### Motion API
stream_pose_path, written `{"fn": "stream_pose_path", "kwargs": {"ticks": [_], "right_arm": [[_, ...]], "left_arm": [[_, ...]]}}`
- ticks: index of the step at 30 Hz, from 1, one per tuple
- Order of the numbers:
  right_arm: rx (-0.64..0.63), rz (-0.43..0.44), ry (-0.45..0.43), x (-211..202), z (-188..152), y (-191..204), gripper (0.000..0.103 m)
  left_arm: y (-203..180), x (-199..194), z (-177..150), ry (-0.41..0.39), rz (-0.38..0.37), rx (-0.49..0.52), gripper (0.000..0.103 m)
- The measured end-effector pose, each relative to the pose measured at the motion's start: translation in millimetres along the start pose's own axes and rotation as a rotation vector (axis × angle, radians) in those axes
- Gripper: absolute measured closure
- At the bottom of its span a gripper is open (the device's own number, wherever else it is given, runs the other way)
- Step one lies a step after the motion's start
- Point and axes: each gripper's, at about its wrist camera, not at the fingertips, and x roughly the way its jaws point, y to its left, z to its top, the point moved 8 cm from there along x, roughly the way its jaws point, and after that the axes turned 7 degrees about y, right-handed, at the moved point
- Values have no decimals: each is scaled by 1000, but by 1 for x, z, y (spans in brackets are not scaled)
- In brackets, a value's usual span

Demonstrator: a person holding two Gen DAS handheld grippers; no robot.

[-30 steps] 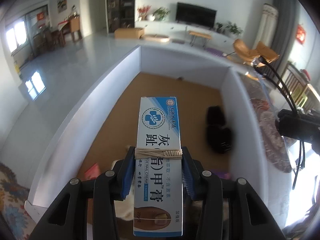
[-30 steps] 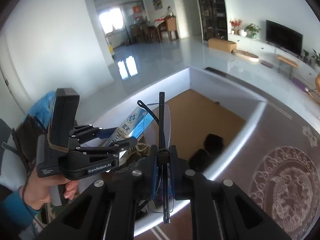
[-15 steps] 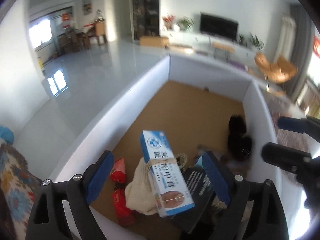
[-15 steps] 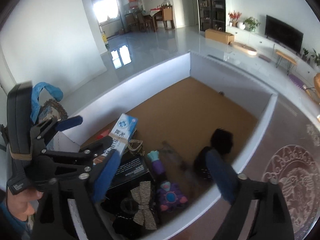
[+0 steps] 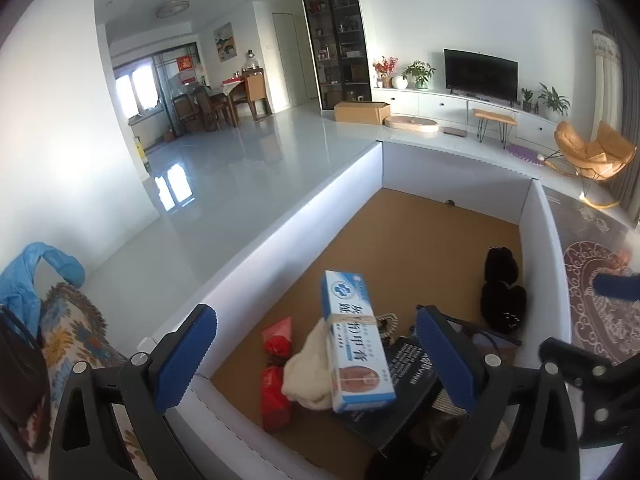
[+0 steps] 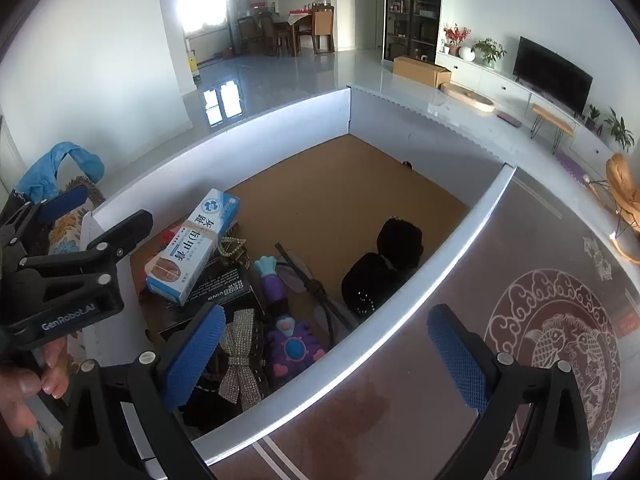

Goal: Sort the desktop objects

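The long blue-and-white cardboard ointment box with a rubber band round its middle [image 5: 354, 340] lies inside the white-walled open box with a brown cardboard floor [image 5: 280, 248]. It rests tilted on a pile: a cream knitted cloth [image 5: 306, 368] beside and partly under it, a black printed carton [image 5: 404, 384] beneath its near end. In the left wrist view its long axis runs from the near end, with the toe picture, away to the blue-cross logo end, which points toward the far wall and slightly left. In the right wrist view the same box [image 6: 196, 246] slants up to the right. Just left of it lie red foil packets [image 5: 276, 356].

The left gripper [image 5: 316, 360] has its blue-padded fingers [image 5: 186, 356] opening, already spread wide on either side of the ointment box and clear of it. A second ago those fingers pinched the box at the rubber band, upright above the container; it has since dropped onto the pile.

The right gripper [image 6: 332, 356] also has its fingers [image 6: 192, 354] opening, spread wide with nothing between them. A second ago they were pressed on a thin black-framed pair of glasses [image 6: 308, 280], which now lies on the container floor between a purple plush toy [image 6: 286, 332] and two black furry objects [image 6: 380, 268]. A sparkly bow [image 6: 240, 356] lies at the near corner.
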Motion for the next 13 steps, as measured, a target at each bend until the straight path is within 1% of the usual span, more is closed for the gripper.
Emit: {"fn": "stream_pose_path", "kwargs": {"ticks": [6,9,11,12,13], "right_arm": [[3,-2,-3,0,-5,-3,2],[4,-4,-3,-1,-6,-3,2],[5,-4,-4,-2,-5,-3,2],[6,-2,-5,-2,-4,-2,2],[5,-1,-5,-2,-4,-1,2]], "left_arm": [[2,-9,2,-20,-9,-30,1],[3,-9,2,-12,-23,-48,0],[9,-14,0,-47,14,-83,0],[10,-17,1,-65,31,-86,0],[9,-18,1,-67,37,-78,0]]}}
